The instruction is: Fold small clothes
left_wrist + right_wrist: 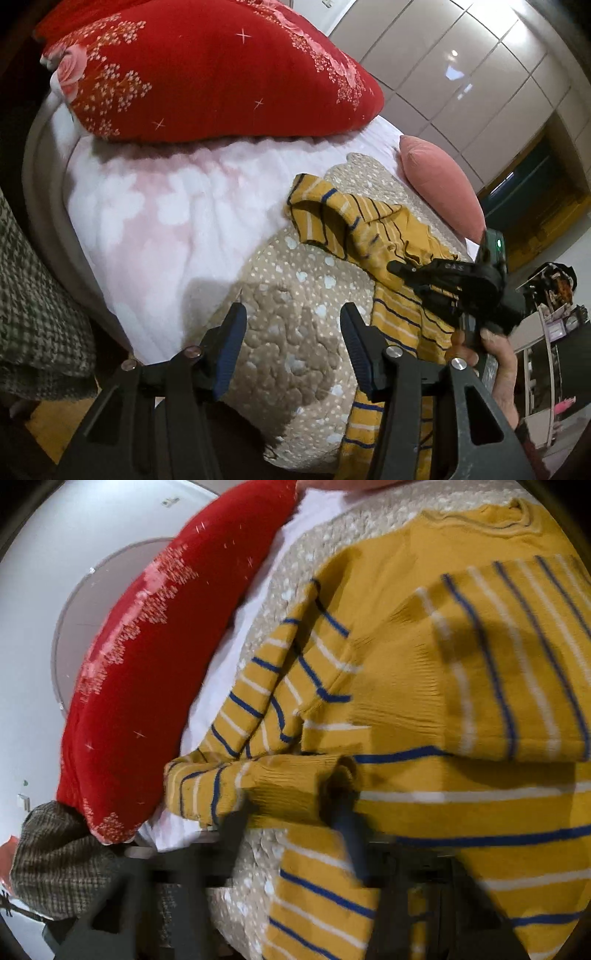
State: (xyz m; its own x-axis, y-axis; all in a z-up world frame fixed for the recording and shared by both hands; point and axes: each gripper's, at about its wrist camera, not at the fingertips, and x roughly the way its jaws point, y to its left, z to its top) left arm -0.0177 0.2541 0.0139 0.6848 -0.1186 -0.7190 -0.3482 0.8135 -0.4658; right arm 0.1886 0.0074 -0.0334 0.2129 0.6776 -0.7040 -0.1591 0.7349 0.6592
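Note:
A small mustard-yellow sweater (369, 236) with blue and white stripes lies crumpled on a beige dotted quilt (295, 295) on the bed. My left gripper (291, 314) is open and empty above the quilt, left of the sweater. My right gripper (397, 267) shows in the left wrist view, reaching over the sweater's middle. In the right wrist view the sweater (424, 701) fills the frame, a sleeve folded across it. The right gripper (295, 812) is blurred; its fingers stand apart, straddling the sleeve's cuff. Whether it grips the cloth I cannot tell.
A big red floral pillow (207, 70) lies at the bed's far end on a pink-white blanket (147, 206). A pink cushion (439, 181) lies right of the sweater. A checked grey cloth (33, 314) hangs at the left. Wardrobe doors (461, 74) stand behind.

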